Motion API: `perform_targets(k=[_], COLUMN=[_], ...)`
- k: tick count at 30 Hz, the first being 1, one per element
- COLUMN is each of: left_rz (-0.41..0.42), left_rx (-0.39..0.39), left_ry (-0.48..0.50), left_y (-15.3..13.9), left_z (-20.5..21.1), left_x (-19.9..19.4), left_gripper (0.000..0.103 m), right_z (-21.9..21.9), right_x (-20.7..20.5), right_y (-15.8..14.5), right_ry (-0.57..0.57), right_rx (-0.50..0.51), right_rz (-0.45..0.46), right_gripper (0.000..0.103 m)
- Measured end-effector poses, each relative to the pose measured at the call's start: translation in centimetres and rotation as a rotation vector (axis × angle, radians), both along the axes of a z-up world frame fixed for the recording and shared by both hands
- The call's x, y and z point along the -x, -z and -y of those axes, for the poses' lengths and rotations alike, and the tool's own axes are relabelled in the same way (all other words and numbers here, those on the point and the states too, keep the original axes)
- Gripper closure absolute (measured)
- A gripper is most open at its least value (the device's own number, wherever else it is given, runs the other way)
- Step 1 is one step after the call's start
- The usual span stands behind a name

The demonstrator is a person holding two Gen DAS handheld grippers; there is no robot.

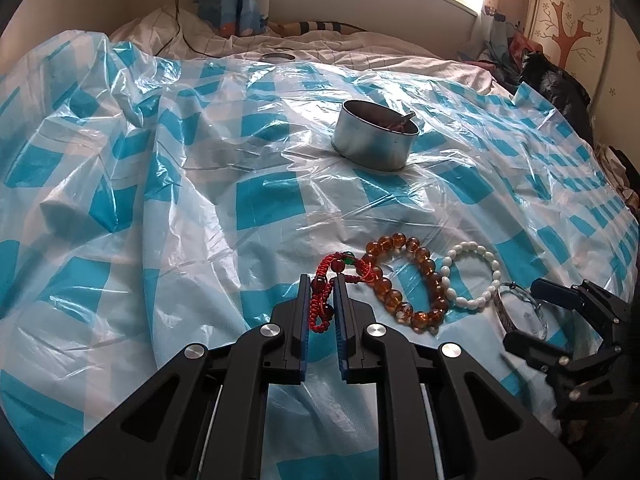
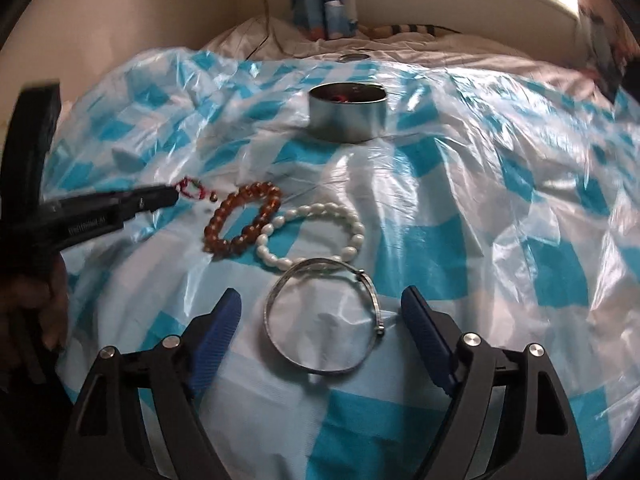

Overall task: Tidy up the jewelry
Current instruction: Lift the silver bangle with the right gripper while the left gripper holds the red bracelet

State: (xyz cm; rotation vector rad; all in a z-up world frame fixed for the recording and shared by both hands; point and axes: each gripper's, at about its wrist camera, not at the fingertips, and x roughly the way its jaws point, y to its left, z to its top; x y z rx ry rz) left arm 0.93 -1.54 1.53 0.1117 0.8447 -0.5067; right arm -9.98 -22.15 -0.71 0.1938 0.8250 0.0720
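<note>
My left gripper is shut on a red cord bracelet with dark red beads, down at the plastic sheet. To its right lie an amber bead bracelet and a white bead bracelet. A thin silver bangle lies flat between the wide-spread blue pads of my right gripper, which is open and does not touch it. In the right wrist view the left gripper reaches in from the left with the red cord bracelet at its tip. A round metal tin stands farther back with something red inside.
A crinkled blue-and-white checked plastic sheet covers the bed. The tin's lid lies at the sheet's far edge. A person's hand holds the left gripper. Dark clothes are piled at the far right by a cabinet.
</note>
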Motion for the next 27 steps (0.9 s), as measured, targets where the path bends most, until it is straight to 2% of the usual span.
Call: perform_targets(k=[1, 2, 6, 9, 13, 27], left_rz=[0.001, 0.001, 0.005, 0.03, 0.063, 0.117], left_rx=[-0.002, -0.003, 0.0, 0.012, 0.011, -0.023], left_ry=[0.002, 0.003, -0.001, -0.01, -0.016, -0.011], left_y=[0.0, 0.0, 0.0, -0.5, -1.0, -1.7], left_z=[0.1, 0.0, 0.1, -0.1, -0.1, 0.4], left_x=[0.0, -0.1, 0.0, 0.2, 0.4, 0.8], left_gripper=[0.093, 0.093, 0.093, 0.093, 0.093, 0.093], right_z=[0.1, 0.2, 0.3, 0.2, -0.4, 0.1], right_x=[0.0, 0.0, 0.5, 1.2, 1.5, 1.1], right_y=[0.0, 0.0, -0.6, -1.7, -2.9, -2.1], right_ry=[0.003, 0.003, 0.007, -0.004, -0.022, -0.016], right_rx=[0.002, 0.002, -0.033, -0.077, -0.071, -0.117], right_rz=[-0.002, -0.006, 0.021, 0.091, 0.154, 0.142], right_gripper=[0.04, 0.048, 0.048, 0.048, 0.048, 0.048])
